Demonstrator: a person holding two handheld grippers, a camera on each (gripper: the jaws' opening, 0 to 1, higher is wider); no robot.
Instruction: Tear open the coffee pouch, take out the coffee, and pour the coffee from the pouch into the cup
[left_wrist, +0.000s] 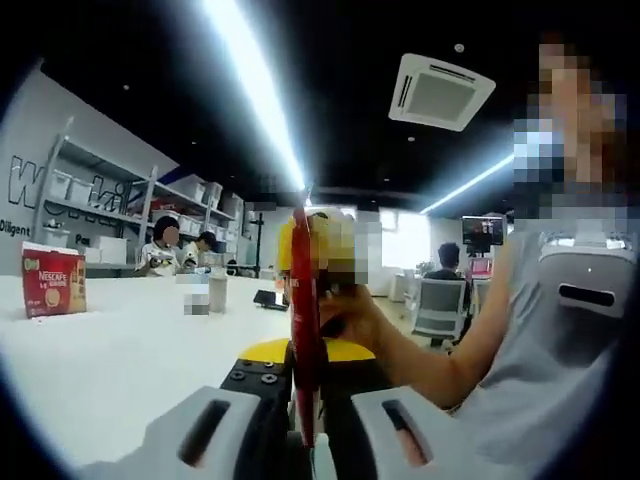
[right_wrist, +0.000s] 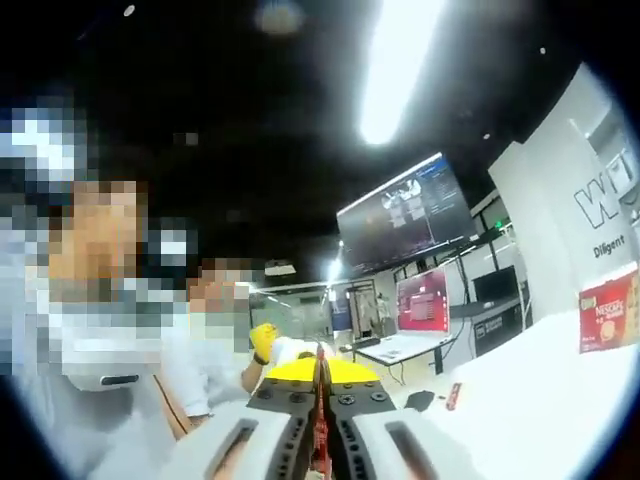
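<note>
Both your tools, left (left_wrist: 305, 425) and right (right_wrist: 320, 440), clench the red pouch (left_wrist: 303, 300); white desk (left_wrist: 120, 350) carries a Nescafé box (left_wrist: 53, 279), shelving (left_wrist: 110, 205) behind.

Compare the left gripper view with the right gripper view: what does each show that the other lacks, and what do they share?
Left gripper view: a cup on the white table, wall shelves and a ceiling air unit. Right gripper view: a large dark wall screen and a pink-lit monitor. Both: the red coffee pouch clamped edge-on between the jaws, and a red Nescafé box.
</note>
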